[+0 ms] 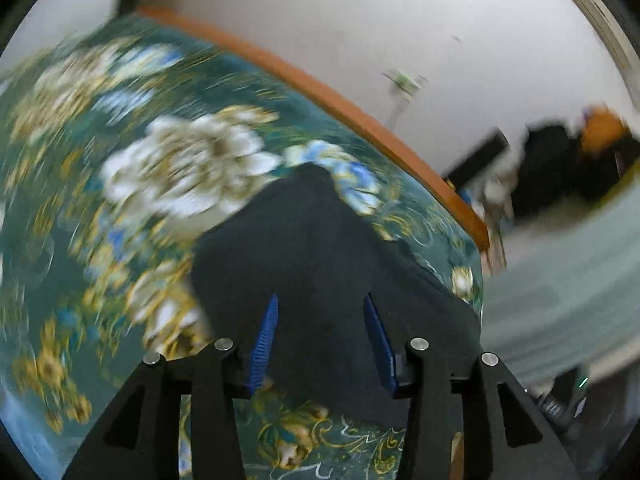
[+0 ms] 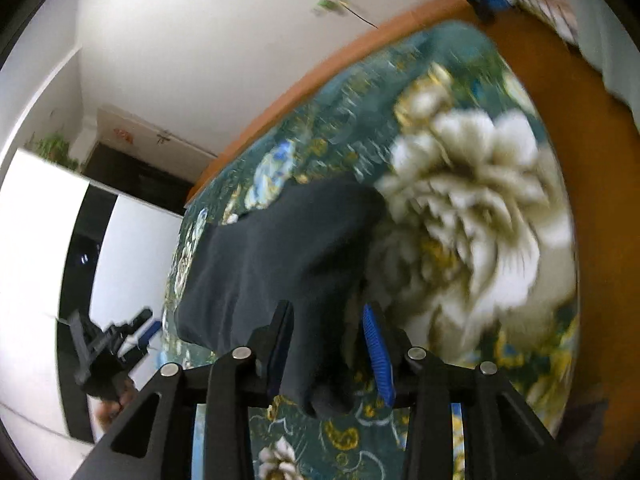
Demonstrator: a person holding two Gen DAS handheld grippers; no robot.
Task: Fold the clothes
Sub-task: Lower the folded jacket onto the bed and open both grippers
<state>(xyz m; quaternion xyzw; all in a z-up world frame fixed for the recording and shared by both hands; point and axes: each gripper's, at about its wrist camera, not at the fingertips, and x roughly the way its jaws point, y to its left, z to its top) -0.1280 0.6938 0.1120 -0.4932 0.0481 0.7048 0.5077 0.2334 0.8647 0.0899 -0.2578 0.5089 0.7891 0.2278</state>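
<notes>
Dark garment [image 1: 320, 248] lies on floral bedspread [image 1: 120, 140].

A: Left wrist view looks forward, close over the dark garment [image 1: 320, 248] on the floral cloth [image 1: 120, 160], toward the white wall [image 1: 360, 20].

B: Right wrist view is equally close, tilted; shares garment, cloth, wall.
</notes>
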